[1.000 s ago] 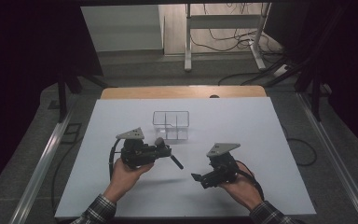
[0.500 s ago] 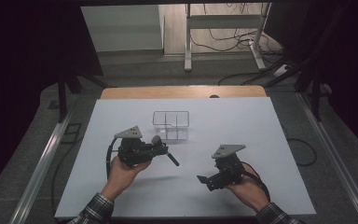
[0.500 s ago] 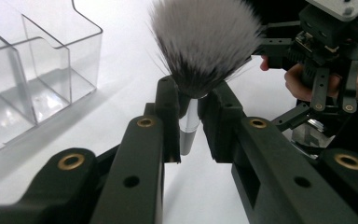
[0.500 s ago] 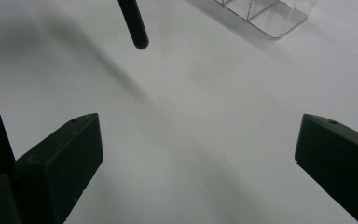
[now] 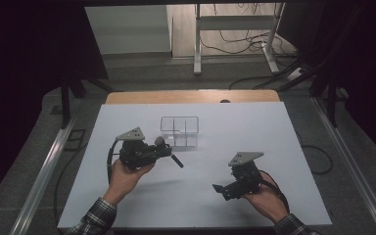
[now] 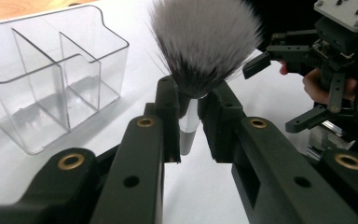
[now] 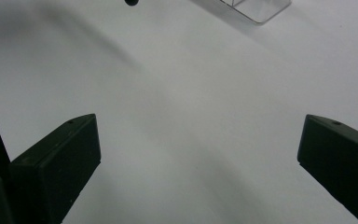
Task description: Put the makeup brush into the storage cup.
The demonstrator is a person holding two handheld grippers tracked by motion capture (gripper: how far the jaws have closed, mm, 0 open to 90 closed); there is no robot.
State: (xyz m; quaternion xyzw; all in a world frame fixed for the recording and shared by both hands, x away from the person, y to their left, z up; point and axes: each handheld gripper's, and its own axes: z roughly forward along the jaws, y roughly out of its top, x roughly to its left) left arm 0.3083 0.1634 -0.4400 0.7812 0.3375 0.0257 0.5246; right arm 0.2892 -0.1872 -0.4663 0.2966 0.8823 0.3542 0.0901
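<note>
- two hand-held grippers over a white table [image 5: 284,132].
- left gripper [image 6: 189,105]: jaws pinched on the clear handle of a makeup brush [image 6: 204,44], bristles grey-white with dark roots, fanned beyond the jaw tips.
- brush in the high view [image 5: 160,142]: held just near of a clear divided organizer [image 5: 179,130], dark handle end pointing right.
- right gripper [image 7: 198,154]: jaws spread wide above bare table, right of the brush, nothing between them.

The divided box [image 5: 179,131] stands on the bench [image 5: 284,147]. The left tongs [image 5: 162,150] sit just before the box's left side, holding a brush [image 6: 200,56]. The right tongs [image 5: 220,190] lie well before the box, to its right.
</note>
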